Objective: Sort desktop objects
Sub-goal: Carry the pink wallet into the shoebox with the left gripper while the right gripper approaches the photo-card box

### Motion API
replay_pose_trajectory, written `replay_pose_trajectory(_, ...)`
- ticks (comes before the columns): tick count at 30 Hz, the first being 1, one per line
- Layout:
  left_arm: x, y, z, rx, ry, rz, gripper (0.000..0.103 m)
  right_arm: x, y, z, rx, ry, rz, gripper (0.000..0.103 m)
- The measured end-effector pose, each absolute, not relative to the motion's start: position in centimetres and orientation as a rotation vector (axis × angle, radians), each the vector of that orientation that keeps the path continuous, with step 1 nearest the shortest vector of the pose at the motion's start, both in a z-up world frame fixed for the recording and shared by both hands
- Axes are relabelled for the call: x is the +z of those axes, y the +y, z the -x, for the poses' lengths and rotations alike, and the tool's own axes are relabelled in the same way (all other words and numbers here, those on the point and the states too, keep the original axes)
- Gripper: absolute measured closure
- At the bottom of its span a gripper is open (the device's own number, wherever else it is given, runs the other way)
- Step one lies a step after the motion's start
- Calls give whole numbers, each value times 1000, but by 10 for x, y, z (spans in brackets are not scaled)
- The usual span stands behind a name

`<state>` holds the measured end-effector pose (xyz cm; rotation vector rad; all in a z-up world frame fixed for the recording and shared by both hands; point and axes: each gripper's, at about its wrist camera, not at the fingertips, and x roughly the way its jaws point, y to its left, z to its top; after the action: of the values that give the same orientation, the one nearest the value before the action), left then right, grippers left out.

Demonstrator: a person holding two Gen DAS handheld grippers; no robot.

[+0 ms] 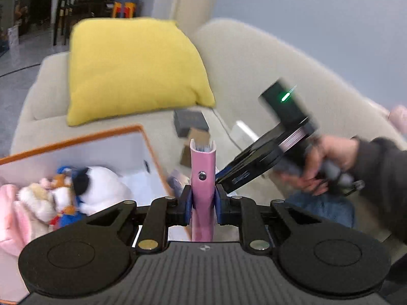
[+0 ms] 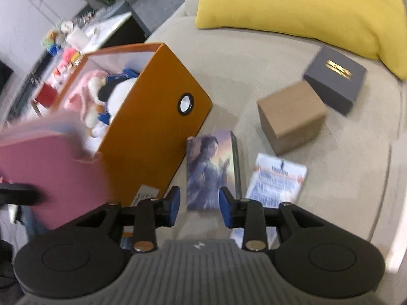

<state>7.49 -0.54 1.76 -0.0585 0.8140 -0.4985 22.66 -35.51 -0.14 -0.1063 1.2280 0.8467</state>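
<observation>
On the sofa [image 2: 229, 58], by the yellow cushion [image 2: 305, 7], the sorting is under way. The left gripper [image 1: 202, 200] is pinching a pink book [image 1: 202, 167] across its spine, near the lower end, held upright over the seat just right of the orange box [image 2: 152, 117]. That box already holds plush toys [image 1: 76, 193]. The book looks stiff and fairly light, with a smooth cover that could slip, so the spine grip seems sound; held this low, though, it may swing if tipped. The right gripper [image 2: 199, 207] hangs with its jaws partly spread and nothing between them, pointing down at a picture book [image 2: 208, 170] lying flat against the box's near right side. Just right of it lies a white packet [image 2: 277, 180], and farther off a brown carton [image 2: 292, 117] touching a grey box [image 2: 335, 81]. Flat on soft upholstery, the picture book would be best taken across its narrow width or by a free long edge. Both cartons look rigid and easy to clamp by opposite faces.
</observation>
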Motion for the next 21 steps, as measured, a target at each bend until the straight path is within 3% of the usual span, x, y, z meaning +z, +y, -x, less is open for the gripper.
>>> replay_pose_trajectory(9,28,57,-72,-379,781,132,83,-16,-318,-256,823,1294,238,64)
replay_pose_trajectory(11,25,65,-73,-360,793,152,83,-17,-314,-260,788,1287,304,54)
replay_pose_trajectory(17,13,76,-76,-356,839,208,83,-34,-317,-276,794,1363,274,50)
replay_pose_trajectory(21,8,79,-77,-355,850,237,83,-51,-316,-283,807,1423,175,36)
